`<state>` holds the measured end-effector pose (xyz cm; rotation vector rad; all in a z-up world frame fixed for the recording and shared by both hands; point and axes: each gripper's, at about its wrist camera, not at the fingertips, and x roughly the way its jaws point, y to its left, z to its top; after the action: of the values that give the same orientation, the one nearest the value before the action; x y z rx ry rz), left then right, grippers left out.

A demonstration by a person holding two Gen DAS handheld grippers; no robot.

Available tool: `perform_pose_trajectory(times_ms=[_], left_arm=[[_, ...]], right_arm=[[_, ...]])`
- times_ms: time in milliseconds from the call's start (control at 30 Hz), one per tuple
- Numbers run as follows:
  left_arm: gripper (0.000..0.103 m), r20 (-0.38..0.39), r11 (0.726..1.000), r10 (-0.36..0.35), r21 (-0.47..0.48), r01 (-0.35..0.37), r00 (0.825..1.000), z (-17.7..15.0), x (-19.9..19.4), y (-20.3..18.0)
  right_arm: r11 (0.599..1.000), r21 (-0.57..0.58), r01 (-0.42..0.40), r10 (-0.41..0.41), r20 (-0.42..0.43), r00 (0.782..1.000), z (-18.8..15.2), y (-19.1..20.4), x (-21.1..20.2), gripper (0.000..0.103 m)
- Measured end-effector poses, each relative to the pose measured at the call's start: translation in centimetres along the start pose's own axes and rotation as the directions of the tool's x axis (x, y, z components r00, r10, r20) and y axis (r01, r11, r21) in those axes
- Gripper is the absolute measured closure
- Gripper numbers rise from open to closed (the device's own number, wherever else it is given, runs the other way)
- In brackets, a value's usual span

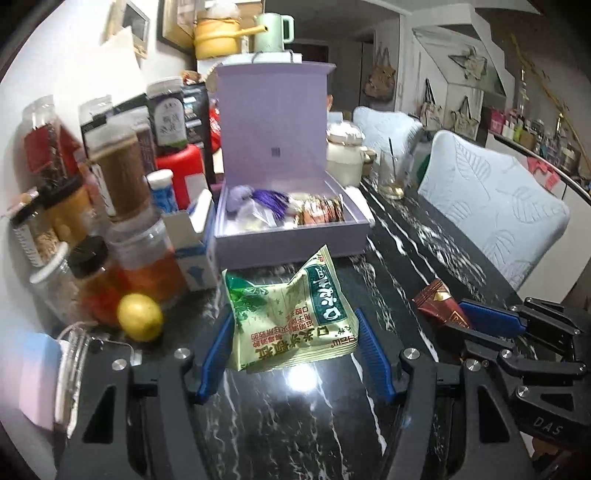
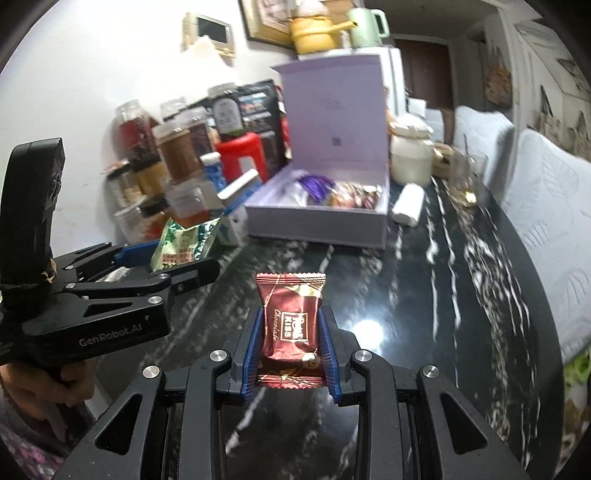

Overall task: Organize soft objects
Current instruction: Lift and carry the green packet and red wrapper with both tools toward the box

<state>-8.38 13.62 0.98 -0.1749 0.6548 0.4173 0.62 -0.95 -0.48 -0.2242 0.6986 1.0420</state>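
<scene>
A black marble-patterned counter (image 1: 413,236) carried a crowd of jars and bottles (image 1: 122,177) along its wall side, with a yellow lemon (image 1: 140,316) lying just in front of them. A red plastic stool (image 2: 242,155) stood behind the jars. A cream ceramic pot (image 1: 343,155) sat near a drinking glass (image 1: 392,177). Higher up, a yellow saucepan (image 1: 216,35) rested beside a pale green kettle (image 1: 271,31). Two chairs with pale blue quilted covers (image 1: 495,206) lined the counter's far side.

Both tools closed on packets, side by side

The left tool (image 1: 295,354) has its blue pads (image 1: 218,347) pressed against a green packet (image 1: 291,317), held level above the desk. The right tool (image 2: 291,343) clamps a red chocolate packet (image 2: 290,317) between its pads, just beside the left one; a hand (image 2: 62,384) grips the left handle.
</scene>
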Motion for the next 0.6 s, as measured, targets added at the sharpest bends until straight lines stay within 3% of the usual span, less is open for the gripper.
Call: perform_pose_trajectory(times_ms=[333,600], left_arm=[[0.04,0.135,1.0,0.021,0.011,-0.023,0.991,4.5,-2.2,1.0],[0.039,0.243,0.999,0.002,0.052,-0.015,0.97,9.3,-2.6,1.1]], right_arm=[[0.995,-0.052,-0.085,0.09,0.095,0.991,4.6,1.2,-1.1,0.074],[0.994,-0.101,-0.045,0.062,0.178,0.982,9.4,0.9,-1.9,0.074]])
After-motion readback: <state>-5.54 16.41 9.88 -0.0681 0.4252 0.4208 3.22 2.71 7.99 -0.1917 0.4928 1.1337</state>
